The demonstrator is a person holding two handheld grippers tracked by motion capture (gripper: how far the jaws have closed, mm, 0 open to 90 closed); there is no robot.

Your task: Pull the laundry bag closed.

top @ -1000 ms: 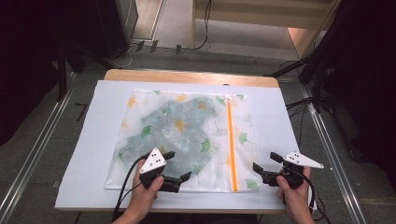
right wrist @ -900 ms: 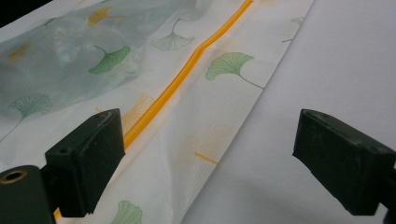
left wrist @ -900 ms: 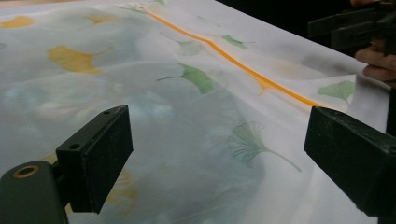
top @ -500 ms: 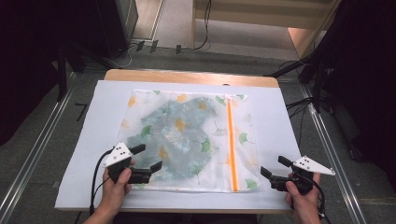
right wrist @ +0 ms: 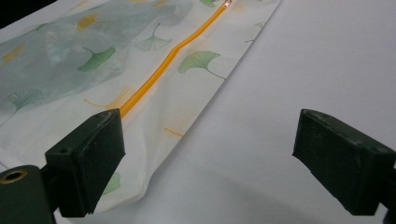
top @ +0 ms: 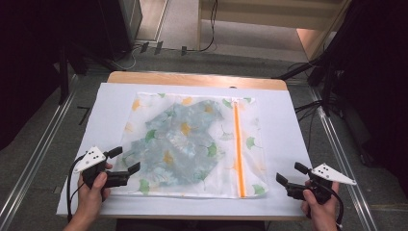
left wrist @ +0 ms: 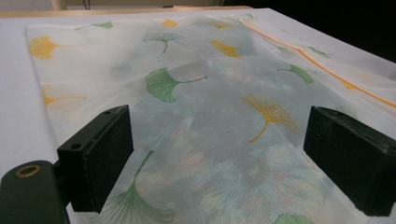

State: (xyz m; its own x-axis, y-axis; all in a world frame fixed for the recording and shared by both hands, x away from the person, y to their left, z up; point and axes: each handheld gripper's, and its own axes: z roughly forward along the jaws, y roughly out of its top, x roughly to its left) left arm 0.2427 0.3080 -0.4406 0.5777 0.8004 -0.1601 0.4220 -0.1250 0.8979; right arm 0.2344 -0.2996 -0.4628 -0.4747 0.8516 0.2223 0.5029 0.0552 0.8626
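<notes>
A white mesh bag [top: 144,120] printed with green and yellow ginkgo leaves lies flat on the white sheet [top: 288,120]. A bluish garment [top: 183,139] shows through it. An orange zipper [top: 237,149] runs along its right side and looks closed. My left gripper [top: 126,160] is open at the bag's near left corner, and its jaws straddle the mesh bag [left wrist: 210,93] low over it. Just off the near right corner, my right gripper [top: 288,172] is open over bare sheet, with the bag's edge [right wrist: 196,65] and the zipper [right wrist: 154,77] by its left jaw.
The white sheet covers a wooden table [top: 192,79] whose far edge shows. Metal rails [top: 43,144] run along both sides on the floor. Cables [top: 308,108] lie at the far right. Bare sheet borders the bag on all sides.
My left gripper has moved left from the bag's near middle to its near left corner. My right gripper has stayed near the right corner, shifting only slightly.
</notes>
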